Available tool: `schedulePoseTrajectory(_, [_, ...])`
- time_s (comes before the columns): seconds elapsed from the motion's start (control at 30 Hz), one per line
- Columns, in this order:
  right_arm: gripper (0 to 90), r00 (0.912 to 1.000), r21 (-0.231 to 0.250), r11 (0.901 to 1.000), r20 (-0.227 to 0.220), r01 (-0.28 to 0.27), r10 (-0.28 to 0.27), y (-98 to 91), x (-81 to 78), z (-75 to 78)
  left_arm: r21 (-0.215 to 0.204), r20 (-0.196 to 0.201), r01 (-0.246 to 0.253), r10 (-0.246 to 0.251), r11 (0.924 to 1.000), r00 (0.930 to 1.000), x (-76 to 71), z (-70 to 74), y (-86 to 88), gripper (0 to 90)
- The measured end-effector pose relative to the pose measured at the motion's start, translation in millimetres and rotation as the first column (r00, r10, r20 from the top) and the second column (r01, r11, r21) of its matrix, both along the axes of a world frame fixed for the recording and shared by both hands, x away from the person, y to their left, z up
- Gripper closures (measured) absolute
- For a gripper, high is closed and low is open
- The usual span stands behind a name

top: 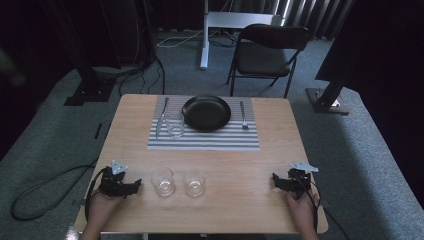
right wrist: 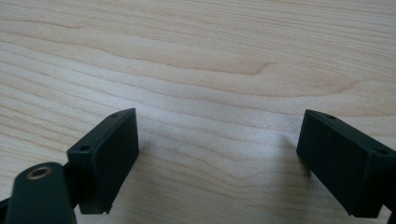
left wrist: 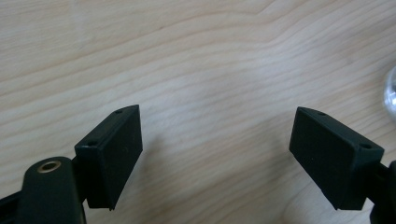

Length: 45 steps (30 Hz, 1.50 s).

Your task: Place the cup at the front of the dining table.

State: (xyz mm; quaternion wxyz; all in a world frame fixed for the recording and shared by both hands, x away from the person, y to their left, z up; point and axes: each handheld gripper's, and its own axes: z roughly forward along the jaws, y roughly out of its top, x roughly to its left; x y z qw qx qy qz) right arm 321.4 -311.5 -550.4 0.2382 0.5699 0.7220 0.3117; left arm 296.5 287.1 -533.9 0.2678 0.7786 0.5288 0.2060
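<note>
Two empty clear glasses point(top: 163, 181) point(top: 194, 183) stand side by side near the front of the wooden table point(top: 240, 162). My left gripper point(top: 135, 186) lies low at the front left, pointing right toward the nearer glass and a short way from it. In the left gripper view its jaws point(left wrist: 217, 140) stand apart over bare wood, and a glass edge point(left wrist: 391, 93) shows at the far right. My right gripper point(top: 275, 179) rests at the front right, pointing left. Bare table lies between its spread jaws point(right wrist: 217, 140).
A striped placemat point(top: 202, 139) at the back of the table carries a black plate point(top: 206, 113), a third glass point(top: 175, 125), a knife point(top: 161, 117) and a fork point(top: 243, 116). A black chair point(top: 270, 50) stands beyond the table. Cables lie on the floor at left.
</note>
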Motion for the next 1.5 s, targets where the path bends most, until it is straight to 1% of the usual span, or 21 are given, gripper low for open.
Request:
schedulePoseTrajectory(0.07, [12.3,1.0000,0.000,1.0000,0.000,0.000,0.000,0.0,0.0,0.0,0.004,0.002,-0.006,0.006,1.0000,1.0000,-2.3,-0.9,0.5,17.8])
schedulePoseTrajectory(0.13, [12.3,1.0000,0.000,1.0000,0.000,0.000,0.000,0.0,0.0,0.0,-0.019,0.003,-0.011,0.011,0.9997,0.9999,-7.9,-2.7,3.0,17.8])
schedulePoseTrajectory(0.2, [12.3,1.0000,0.000,1.0000,0.000,0.000,0.000,0.0,0.0,0.0,-0.012,0.021,-0.022,0.023,0.9997,0.9995,-12.9,-3.4,4.2,17.8])
schedulePoseTrajectory(0.33, [12.3,1.0000,0.000,1.0000,0.000,0.000,0.000,0.0,0.0,0.0,-0.023,0.032,-0.050,0.051,0.9985,0.9982,-18.7,-3.5,9.2,17.7])
schedulePoseTrajectory(0.4, [12.3,1.0000,0.000,1.0000,0.000,0.000,0.000,0.0,0.0,0.0,-0.047,0.042,-0.069,0.071,0.9965,0.9966,-21.8,-2.5,12.8,17.8])
schedulePoseTrajectory(0.5, [12.3,1.0000,0.000,1.0000,0.000,0.000,0.000,0.0,0.0,0.0,-0.051,0.058,-0.084,0.087,0.9951,0.9945,-25.8,-0.9,15.6,17.8])
schedulePoseTrajectory(0.53, [12.3,1.0000,0.000,1.0000,0.000,0.000,0.000,0.0,0.0,0.0,-0.052,0.069,-0.101,0.105,0.9935,0.9921,-29.8,0.7,18.2,17.8])
schedulePoseTrajectory(0.63, [12.3,1.0000,0.000,1.0000,0.000,0.000,0.000,0.1,0.0,0.0,-0.063,0.071,-0.117,0.121,0.9912,0.9901,-32.9,1.5,21.1,17.8])
schedulePoseTrajectory(0.7, [12.3,1.0000,0.000,1.0000,0.000,0.000,0.000,0.0,0.0,0.0,-0.053,0.073,-0.126,0.129,0.9907,0.9890,-33.5,1.6,22.2,17.8])
schedulePoseTrajectory(0.73, [12.3,1.0000,0.000,1.0000,0.000,0.000,0.000,0.0,0.0,0.0,-0.059,0.082,-0.153,0.157,0.9865,0.9842,-34.3,0.7,26.3,17.8])
schedulePoseTrajectory(0.8, [12.3,1.0000,0.000,1.0000,0.000,0.000,0.000,0.1,0.0,0.0,-0.078,0.088,-0.185,0.192,0.9796,0.9775,-35.4,0.0,30.8,17.8])
schedulePoseTrajectory(0.83, [12.3,1.0000,0.000,1.0000,0.000,0.000,0.000,0.0,0.0,0.0,-0.085,0.086,-0.189,0.196,0.9782,0.9767,-36.3,0.3,32.9,17.8])
schedulePoseTrajectory(0.93, [12.3,1.0000,0.000,1.0000,0.000,0.000,0.000,0.0,0.0,0.0,-0.080,0.088,-0.198,0.205,0.9769,0.9748,-37.5,0.9,35.1,17.8])
schedulePoseTrajectory(0.97, [12.3,1.0000,0.000,1.0000,0.000,0.000,0.000,0.1,0.0,0.0,-0.081,0.097,-0.219,0.227,0.9723,0.9691,-40.3,0.9,38.3,17.8])
schedulePoseTrajectory(1.1, [12.3,1.0000,0.000,1.0000,0.000,0.000,0.000,0.0,0.0,0.0,-0.061,0.099,-0.250,0.255,0.9663,0.9618,-42.9,-2.1,42.5,17.8])
schedulePoseTrajectory(1.13, [12.3,1.0000,0.000,1.0000,0.000,0.000,0.000,0.0,0.0,0.0,-0.061,0.099,-0.250,0.255,0.9663,0.9618,-42.9,-2.1,42.5,17.8])
schedulePoseTrajectory(1.17, [12.3,1.0000,0.000,1.0000,0.000,0.000,0.000,0.0,0.0,0.0,-0.046,0.096,-0.261,0.264,0.9642,0.9596,-44.0,-3.1,43.7,17.8])
schedulePoseTrajectory(1.27, [12.3,1.0000,0.000,1.0000,0.000,0.000,0.000,0.0,0.0,0.0,-0.047,0.090,-0.264,0.267,0.9634,0.9595,-46.2,-4.4,45.9,17.8])
schedulePoseTrajectory(1.43, [12.3,1.0000,0.000,1.0000,0.000,0.000,0.000,0.1,0.0,0.0,-0.016,0.104,-0.290,0.290,0.9569,0.9514,-47.7,-7.3,45.8,17.8])
schedulePoseTrajectory(1.47, [12.3,1.0000,0.000,1.0000,0.000,0.000,0.000,0.1,0.0,0.0,-0.016,0.104,-0.290,0.290,0.9569,0.9514,-47.7,-7.3,45.8,17.8])
schedulePoseTrajectory(1.5, [12.3,1.0000,0.000,1.0000,0.000,0.000,0.000,0.1,0.0,0.0,-0.013,0.114,-0.298,0.298,0.9544,0.9477,-47.2,-7.8,45.9,17.8])
